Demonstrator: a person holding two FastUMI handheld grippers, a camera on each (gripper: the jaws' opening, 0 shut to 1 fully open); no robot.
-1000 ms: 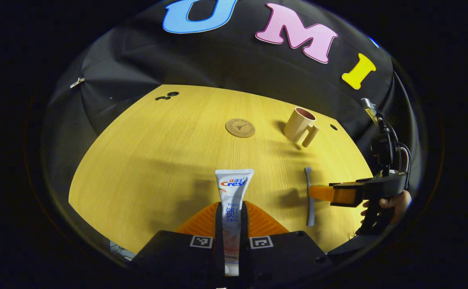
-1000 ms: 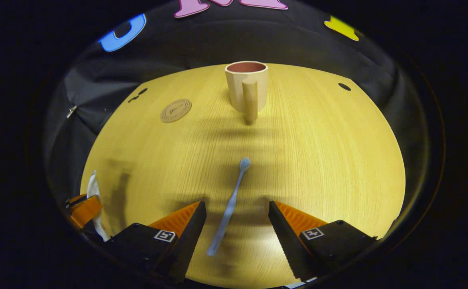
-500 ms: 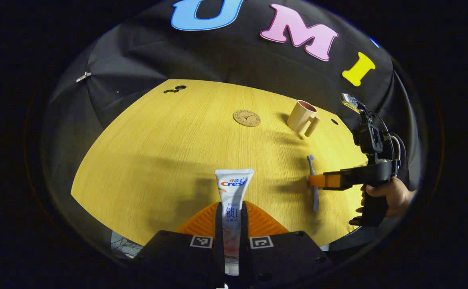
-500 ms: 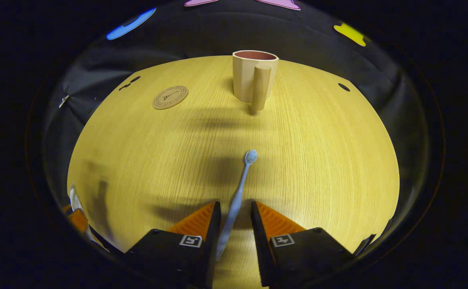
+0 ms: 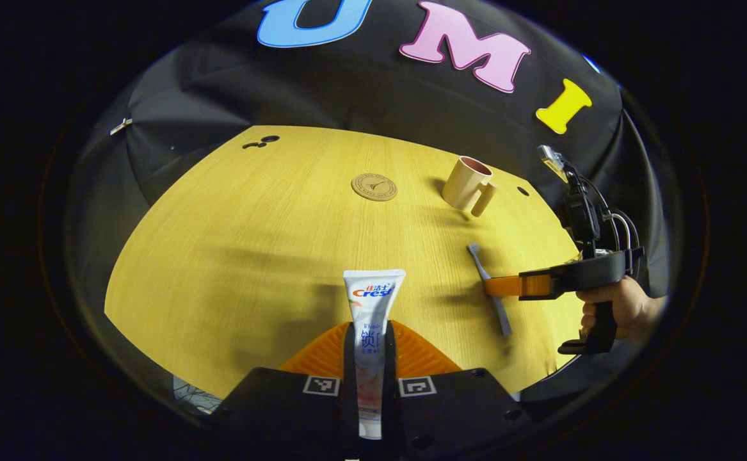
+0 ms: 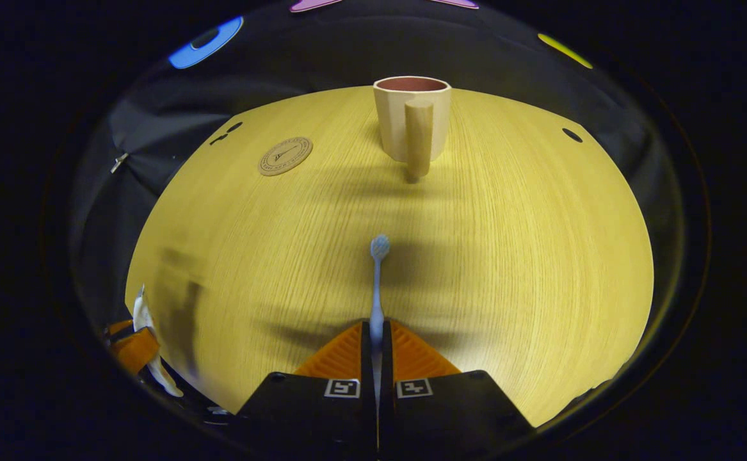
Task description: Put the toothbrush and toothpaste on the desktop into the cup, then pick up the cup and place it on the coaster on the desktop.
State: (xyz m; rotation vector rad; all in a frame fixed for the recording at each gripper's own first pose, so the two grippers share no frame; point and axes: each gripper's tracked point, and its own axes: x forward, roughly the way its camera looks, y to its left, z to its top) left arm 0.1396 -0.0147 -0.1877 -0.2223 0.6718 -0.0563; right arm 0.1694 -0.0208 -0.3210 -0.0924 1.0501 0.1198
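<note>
My left gripper (image 5: 370, 333) is shut on the white toothpaste tube (image 5: 373, 301), which stands up between its orange fingers above the near table edge. My right gripper (image 6: 376, 330) is shut on the pale blue toothbrush (image 6: 377, 282), whose brush head points toward the cup. In the left gripper view the right gripper (image 5: 498, 286) grips the toothbrush (image 5: 489, 288) at the right, held by a hand (image 5: 623, 307). The beige cup (image 6: 411, 121) stands upright at the far side, handle toward me, also as the cup (image 5: 467, 186). The round coaster (image 6: 285, 155), also the coaster (image 5: 374, 187), lies left of the cup.
The yellow wooden table (image 5: 251, 243) carries small dark holes at the far left (image 5: 258, 142) and near the cup (image 5: 523, 191). In the right gripper view the left gripper with the tube (image 6: 139, 339) sits at the lower left edge.
My right gripper's fingers have closed fully on the toothbrush, which has straightened between them and tilted off the table. The left gripper keeps the tube, hardly moved.
</note>
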